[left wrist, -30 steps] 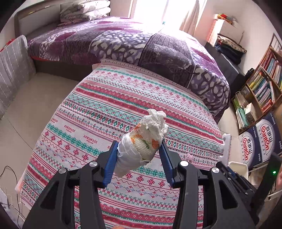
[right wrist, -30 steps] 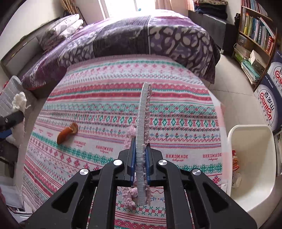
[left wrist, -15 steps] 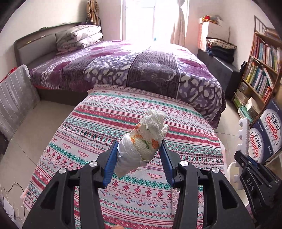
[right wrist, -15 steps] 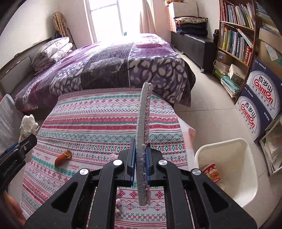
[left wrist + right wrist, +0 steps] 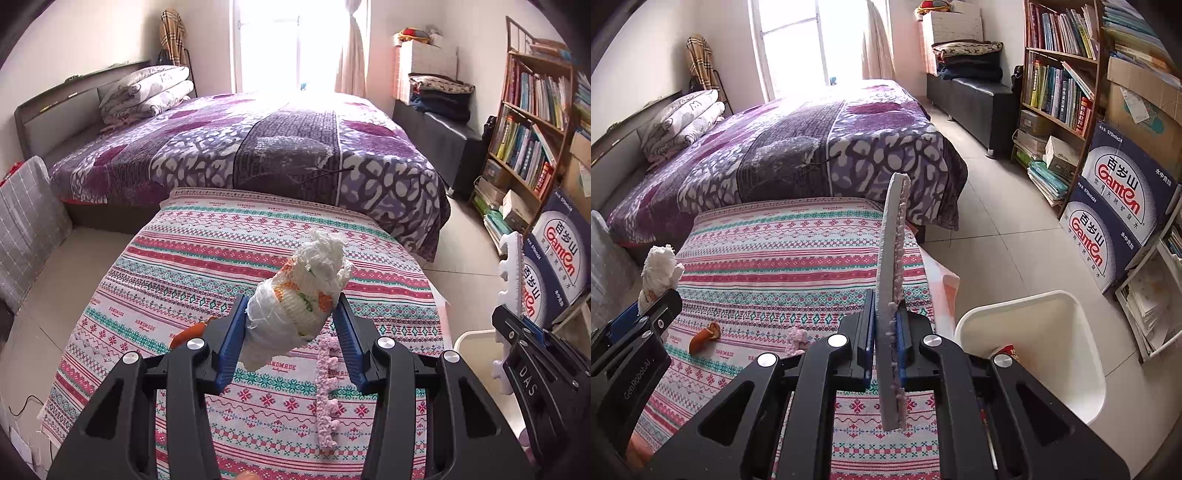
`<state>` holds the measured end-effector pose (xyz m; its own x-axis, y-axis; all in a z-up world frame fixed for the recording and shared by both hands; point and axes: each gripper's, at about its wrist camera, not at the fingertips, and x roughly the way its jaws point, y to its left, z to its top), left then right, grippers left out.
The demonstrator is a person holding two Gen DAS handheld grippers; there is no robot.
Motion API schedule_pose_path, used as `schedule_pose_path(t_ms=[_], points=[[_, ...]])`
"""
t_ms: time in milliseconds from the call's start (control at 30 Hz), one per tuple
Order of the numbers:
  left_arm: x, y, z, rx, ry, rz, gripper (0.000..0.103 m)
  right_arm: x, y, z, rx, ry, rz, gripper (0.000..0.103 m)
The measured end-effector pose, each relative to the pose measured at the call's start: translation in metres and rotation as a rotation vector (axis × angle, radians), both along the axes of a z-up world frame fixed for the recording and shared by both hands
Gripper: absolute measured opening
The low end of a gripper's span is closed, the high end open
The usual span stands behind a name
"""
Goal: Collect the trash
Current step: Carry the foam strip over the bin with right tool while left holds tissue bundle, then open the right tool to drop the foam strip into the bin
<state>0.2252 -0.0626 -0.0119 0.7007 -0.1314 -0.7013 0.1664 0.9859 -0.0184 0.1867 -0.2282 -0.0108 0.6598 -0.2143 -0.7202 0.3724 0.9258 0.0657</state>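
The table (image 5: 798, 240) is sitting right in front of the bed (image 5: 798, 147), with the bin (image 5: 1052, 332) standing on the floor just off its right edge. A scrap (image 5: 704, 336) and a strip (image 5: 327, 384) are lying on the tablecloth near the front. The bookshelf (image 5: 1060, 85) and stacked boxes (image 5: 1119, 206) are lining the right wall, behind the bin.

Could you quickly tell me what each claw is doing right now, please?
Left claw: closed on a wad of white wrapping.
Right claw: closed on a flat foam strip, held upright.
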Motion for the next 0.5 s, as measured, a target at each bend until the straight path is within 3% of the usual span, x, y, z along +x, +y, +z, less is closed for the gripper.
schedule_pose_path(t_ms=[500], points=[[-0.016, -0.051, 0.0, 0.009, 0.0, -0.077, 0.047, -0.025, -0.051, 0.004, 0.021, 0.01, -0.122, 0.009]])
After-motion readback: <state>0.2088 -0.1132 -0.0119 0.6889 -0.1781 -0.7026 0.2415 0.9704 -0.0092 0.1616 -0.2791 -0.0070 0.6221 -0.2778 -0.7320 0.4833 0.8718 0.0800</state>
